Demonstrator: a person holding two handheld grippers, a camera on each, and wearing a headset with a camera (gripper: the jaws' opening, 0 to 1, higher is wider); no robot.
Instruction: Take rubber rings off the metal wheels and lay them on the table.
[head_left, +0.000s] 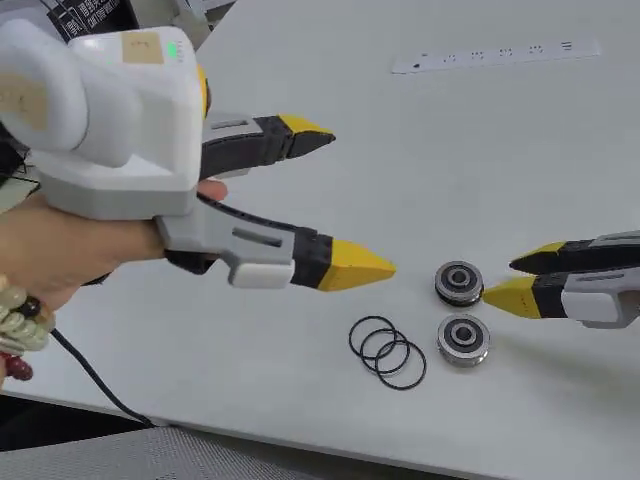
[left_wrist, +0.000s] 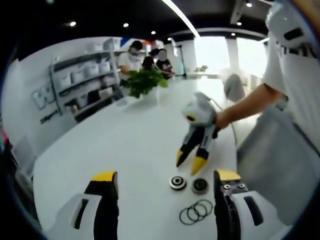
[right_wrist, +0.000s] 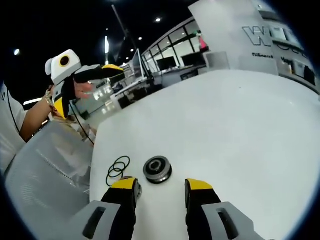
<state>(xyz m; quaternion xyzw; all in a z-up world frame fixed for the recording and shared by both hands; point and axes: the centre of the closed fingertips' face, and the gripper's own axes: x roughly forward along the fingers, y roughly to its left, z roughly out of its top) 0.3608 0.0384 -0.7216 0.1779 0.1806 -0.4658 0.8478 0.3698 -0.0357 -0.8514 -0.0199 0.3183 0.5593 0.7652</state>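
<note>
Left half of head view: left gripper (head_left: 340, 200), jaws spread wide, empty, held above table (head_left: 300, 420). Right edge: right gripper (head_left: 503, 281), jaws parted, nothing held, tips just beside upper of two metal wheels (head_left: 459, 283). Lower centre: three loose rubber rings (head_left: 388, 351), overlapping, flat on table, just left of lower wheel (head_left: 463, 339).

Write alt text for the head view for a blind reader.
The right gripper reaches in from the right, jaws open, tips beside the farther metal wheel; the nearer metal wheel lies below it on the white table. A few loose black rubber rings overlap left of the nearer wheel. The left gripper, held in a hand, hovers open at the left.
</note>
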